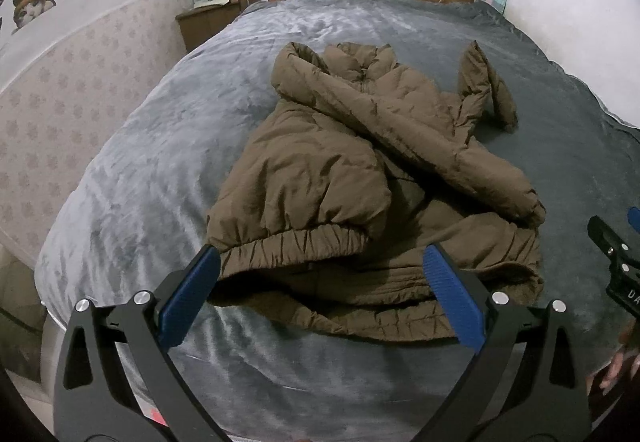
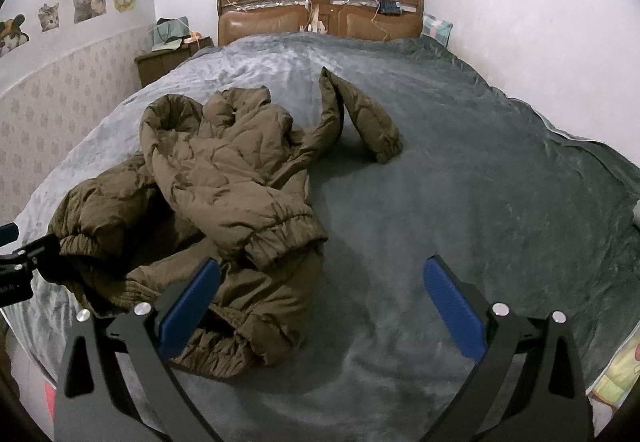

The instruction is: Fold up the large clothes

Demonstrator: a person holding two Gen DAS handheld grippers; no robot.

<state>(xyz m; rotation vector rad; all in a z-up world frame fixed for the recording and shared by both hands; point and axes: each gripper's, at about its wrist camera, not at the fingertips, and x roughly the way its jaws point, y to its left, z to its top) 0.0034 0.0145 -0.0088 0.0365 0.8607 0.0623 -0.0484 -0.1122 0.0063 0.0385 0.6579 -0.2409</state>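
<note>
Olive puffer jacket (image 1: pixel 360 178) lies crumpled on a grey-blanketed bed (image 1: pixel 132 178), unfolded.
Left gripper (image 1: pixel 320 296) and right gripper (image 2: pixel 320 302) hover wide apart, empty, near its hem, apparently poised to straighten it.

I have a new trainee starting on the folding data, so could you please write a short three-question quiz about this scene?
1. True or false: the left gripper is clamped on the jacket.
2. Multiple choice: the jacket lies on A) a bare wooden floor, B) a grey blanket on a bed, C) a chair.
3. Fill in: one sleeve lies across the jacket's front; the other sleeve sticks out toward the ____.

Key: 1 false, both it and the right gripper are open and hold nothing. 2 B. 3 headboard.
</note>
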